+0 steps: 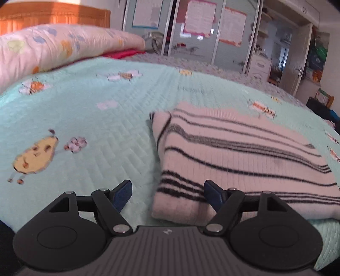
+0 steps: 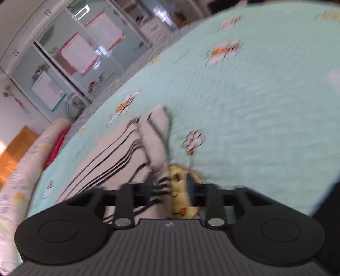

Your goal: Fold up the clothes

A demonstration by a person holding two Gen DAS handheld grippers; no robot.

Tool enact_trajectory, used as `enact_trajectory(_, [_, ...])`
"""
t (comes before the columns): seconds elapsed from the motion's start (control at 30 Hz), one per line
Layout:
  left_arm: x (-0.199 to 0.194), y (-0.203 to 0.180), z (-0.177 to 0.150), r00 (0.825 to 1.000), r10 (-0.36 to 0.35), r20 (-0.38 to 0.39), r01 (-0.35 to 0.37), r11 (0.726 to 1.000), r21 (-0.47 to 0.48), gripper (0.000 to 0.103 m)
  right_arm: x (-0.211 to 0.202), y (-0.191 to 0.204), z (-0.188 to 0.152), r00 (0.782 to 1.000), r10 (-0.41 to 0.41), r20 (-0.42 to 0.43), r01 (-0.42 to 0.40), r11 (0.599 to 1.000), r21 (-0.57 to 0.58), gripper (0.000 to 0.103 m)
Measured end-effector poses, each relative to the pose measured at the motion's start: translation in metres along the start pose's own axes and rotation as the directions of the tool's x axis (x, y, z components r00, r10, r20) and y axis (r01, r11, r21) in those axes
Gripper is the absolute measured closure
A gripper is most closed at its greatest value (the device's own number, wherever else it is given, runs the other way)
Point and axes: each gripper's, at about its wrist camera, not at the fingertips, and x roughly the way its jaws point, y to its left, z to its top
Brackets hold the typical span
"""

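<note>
Left wrist view looks over a bed (image 1: 89, 118) covered by a mint-green quilted spread printed with bees, flowers and a yellow pear figure (image 1: 35, 155). A folded, cream sweater with black stripes (image 1: 233, 161) lies flat on the spread, right of centre, its near folded edge close to the camera. Behind it, at the far left, a pink patterned pillow (image 1: 63, 44) rests against an orange headboard (image 1: 53, 14), with a red cloth (image 1: 123, 54) tucked just under the pillow's edge. A wardrobe with mirrored sliding doors (image 1: 191, 31) carrying pinned sheets stands beyond the bed, well apart from the sweater.

Nothing blocks the left hand-held gripper (image 1: 167, 194): it hangs low over the spread, angled downward, its blue-padded jaws spread wide and empty. One pad sits over bare quilt, the other over the sweater's near corner; whether that pad touches the knit cannot be told.

Right wrist view is tilted and blurred by motion. The right hand-held gripper (image 2: 170, 189) points down at the sweater's (image 2: 119, 157) edge, where a narrow folded part, probably a sleeve (image 2: 155, 135), runs away from the camera. Its jaws stand partly apart, with striped knit and the pear print of the spread between them; the pads do not seem to press on the fabric, though the blur makes this uncertain. The pillow (image 2: 23, 167) lies along the left border.
</note>
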Motion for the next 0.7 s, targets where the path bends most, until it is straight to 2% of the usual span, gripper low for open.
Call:
enact_trajectory(0.07, [-0.005, -0.001, -0.001, 1.0, -0.014, 0.004, 0.014, 1.0, 0.002, 0.025, -0.007, 0.01, -0.009, 0.998, 0.06, -0.005, -0.061, 0.997, -0.044, 0.064])
enact_trajectory(0.13, [0.001, -0.003, -0.008, 0.999, -0.029, -0.037, 0.029, 1.0, 0.0, 0.025, -0.008, 0.02, -0.02, 0.994, 0.103, -0.036, -0.106, 0.99, -0.095, 0.054])
enact_trajectory(0.2, [0.002, -0.002, -0.014, 0.998, -0.028, -0.063, 0.027, 1.0, -0.013, 0.025, 0.003, 0.023, -0.026, 0.996, 0.046, -0.072, -0.056, 0.988, -0.141, 0.053])
enact_trajectory(0.27, [0.001, 0.001, -0.019, 0.997, -0.023, -0.071, 0.021, 0.999, -0.03, 0.025, 0.01, 0.014, -0.02, 0.997, -0.052, -0.059, 0.045, 0.993, -0.111, 0.054])
enact_trajectory(0.33, [-0.004, 0.002, -0.019, 0.998, -0.015, -0.067, 0.012, 0.999, -0.039, 0.025, 0.008, -0.004, -0.011, 0.998, -0.046, -0.037, 0.046, 0.999, -0.012, 0.055])
enact_trajectory(0.43, [-0.018, -0.007, -0.016, 0.999, -0.023, -0.023, 0.022, 1.0, -0.007, 0.025, -0.002, -0.002, -0.009, 0.999, -0.05, 0.021, 0.051, 0.999, -0.016, 0.054])
enact_trajectory(0.53, [-0.026, -0.026, -0.015, 0.997, -0.078, 0.03, 0.075, 0.995, 0.069, 0.025, -0.009, 0.022, -0.017, 0.997, 0.055, 0.048, -0.049, 0.99, -0.129, 0.054])
enact_trajectory(0.6, [-0.027, -0.038, -0.016, 0.993, -0.108, 0.05, 0.102, 0.988, 0.115, 0.025, -0.007, 0.041, -0.026, 0.994, 0.109, 0.024, -0.101, 0.97, -0.222, 0.053])
enact_trajectory(0.67, [-0.017, -0.035, -0.021, 0.996, -0.093, 0.006, 0.092, 0.989, 0.116, 0.025, 0.0, 0.057, -0.036, 0.991, 0.13, -0.031, -0.133, 0.943, -0.306, 0.047])
enact_trajectory(0.7, [-0.012, -0.034, -0.024, 0.996, -0.086, -0.016, 0.087, 0.989, 0.116, 0.025, 0.007, 0.06, -0.039, 0.994, 0.094, -0.052, -0.106, 0.935, -0.338, 0.043])
